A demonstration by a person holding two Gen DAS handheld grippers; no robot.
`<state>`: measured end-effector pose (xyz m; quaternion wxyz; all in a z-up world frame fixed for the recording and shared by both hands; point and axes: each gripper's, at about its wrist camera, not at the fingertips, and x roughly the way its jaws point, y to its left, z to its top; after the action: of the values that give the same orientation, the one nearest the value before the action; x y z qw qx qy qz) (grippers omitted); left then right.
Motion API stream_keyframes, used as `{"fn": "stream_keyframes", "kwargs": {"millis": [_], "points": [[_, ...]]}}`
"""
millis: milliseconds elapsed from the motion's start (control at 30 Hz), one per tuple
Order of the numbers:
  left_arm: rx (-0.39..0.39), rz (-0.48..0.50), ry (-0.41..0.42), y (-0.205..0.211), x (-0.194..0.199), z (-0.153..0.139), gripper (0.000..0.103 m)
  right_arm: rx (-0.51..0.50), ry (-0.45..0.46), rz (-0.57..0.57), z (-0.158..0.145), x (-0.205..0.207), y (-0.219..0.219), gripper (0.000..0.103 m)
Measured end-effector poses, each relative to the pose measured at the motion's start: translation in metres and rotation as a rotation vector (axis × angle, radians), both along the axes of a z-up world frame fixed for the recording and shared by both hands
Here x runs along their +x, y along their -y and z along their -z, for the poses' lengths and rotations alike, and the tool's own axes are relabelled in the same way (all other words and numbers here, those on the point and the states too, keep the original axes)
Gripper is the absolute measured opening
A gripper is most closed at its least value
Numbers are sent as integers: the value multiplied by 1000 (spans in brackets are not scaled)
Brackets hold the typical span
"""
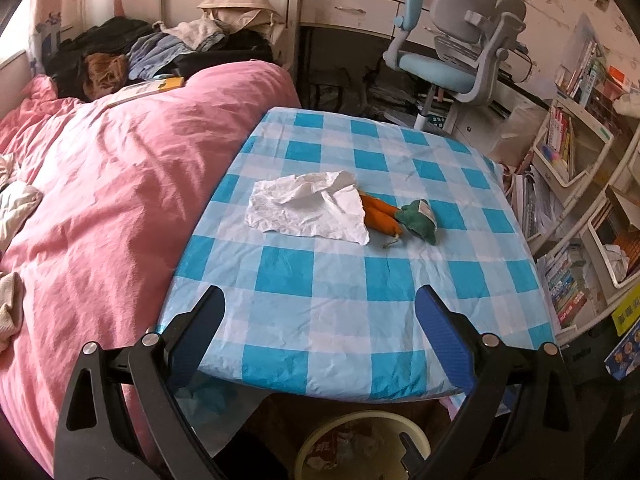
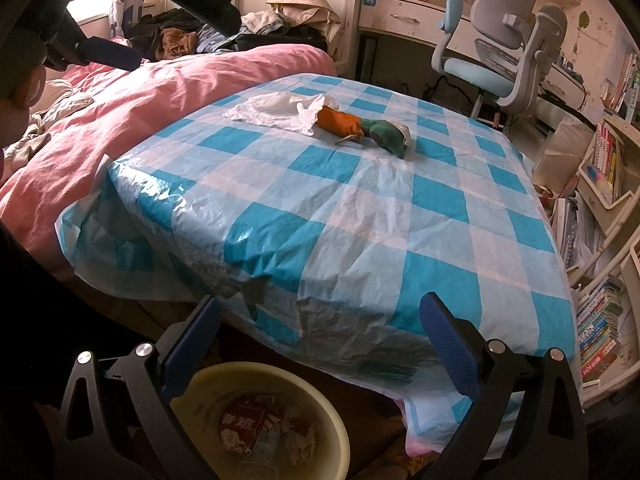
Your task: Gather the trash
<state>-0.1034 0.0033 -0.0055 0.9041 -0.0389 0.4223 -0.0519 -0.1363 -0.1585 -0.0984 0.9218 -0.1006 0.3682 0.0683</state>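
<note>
A crumpled white tissue (image 1: pixel 308 208) (image 2: pixel 280 112) lies in the middle of the table with the blue-and-white checked cloth (image 1: pixel 344 280) (image 2: pixel 360 208). A plush carrot toy (image 1: pixel 384 216) (image 2: pixel 352 124) with green leaves rests against its right edge. A pale yellow trash bin (image 2: pixel 260 420) (image 1: pixel 360 444) holding wrappers stands on the floor under the table's near edge. My left gripper (image 1: pixel 320 300) hovers open over the near part of the table, empty. My right gripper (image 2: pixel 320 312) is open and empty above the bin, at the table's front edge. The left gripper (image 2: pixel 116 50) also shows high at the left in the right wrist view.
A bed with a pink duvet (image 1: pixel 100 184) and piled clothes (image 1: pixel 160 48) borders the table's left side. A grey and blue desk chair (image 1: pixel 460 48) and a desk stand behind. Shelves with books (image 1: pixel 580 200) line the right side.
</note>
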Motion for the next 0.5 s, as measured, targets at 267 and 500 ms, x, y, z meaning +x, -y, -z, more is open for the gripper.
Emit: {"fn": "stream_keyframes", "kwargs": {"millis": [267,500], "points": [[0,-14,2,-2,0,0,92,-1,-2,-3,1,0,-1,95],[0,-13,3,-2,0,0,93,-1,-2,-3,2,0,-1,95]]}}
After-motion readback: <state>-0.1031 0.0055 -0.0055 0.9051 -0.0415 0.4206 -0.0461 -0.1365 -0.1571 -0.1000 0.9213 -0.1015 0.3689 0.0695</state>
